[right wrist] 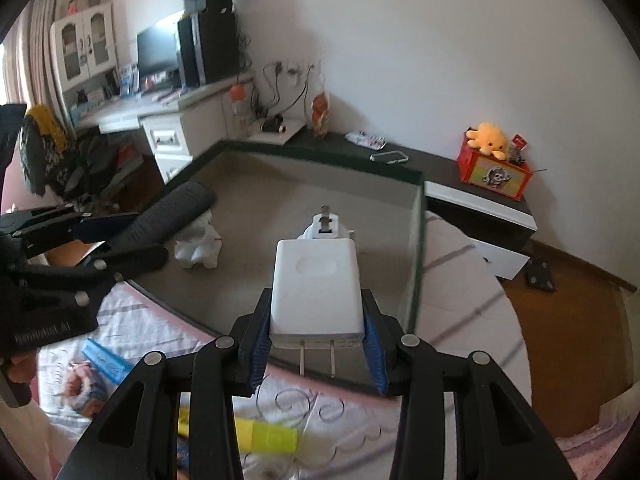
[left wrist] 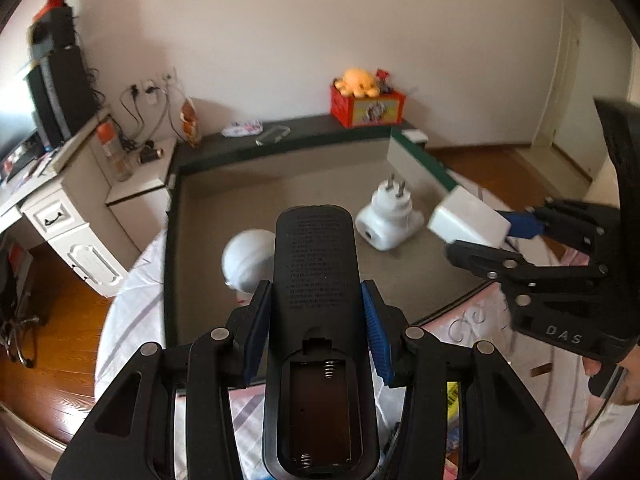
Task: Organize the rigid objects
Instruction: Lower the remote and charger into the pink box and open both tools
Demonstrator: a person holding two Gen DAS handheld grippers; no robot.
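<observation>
My left gripper (left wrist: 316,320) is shut on a black remote control (left wrist: 314,264), back side up, its battery bay open and empty. The right gripper (right wrist: 316,340) is shut on a flat white charger (right wrist: 315,288) whose two prongs point back toward the camera. Both hang over the near edge of a large brown box (left wrist: 280,184). Inside the box lie a white plug adapter (left wrist: 388,216) with its prongs up and a white rounded object (left wrist: 244,260). The left wrist view shows the right gripper (left wrist: 484,236) with the charger (left wrist: 468,220) at the right; the right wrist view shows the left gripper (right wrist: 120,236) with the remote (right wrist: 176,208) at the left.
The box rests on a bed with a white and pink patterned sheet (right wrist: 160,320). A blue item (right wrist: 106,360) and a yellow item (right wrist: 268,436) lie on the sheet near me. A dark ledge behind holds a red toy box (right wrist: 494,172) with a yellow plush; a desk (right wrist: 172,108) stands at left.
</observation>
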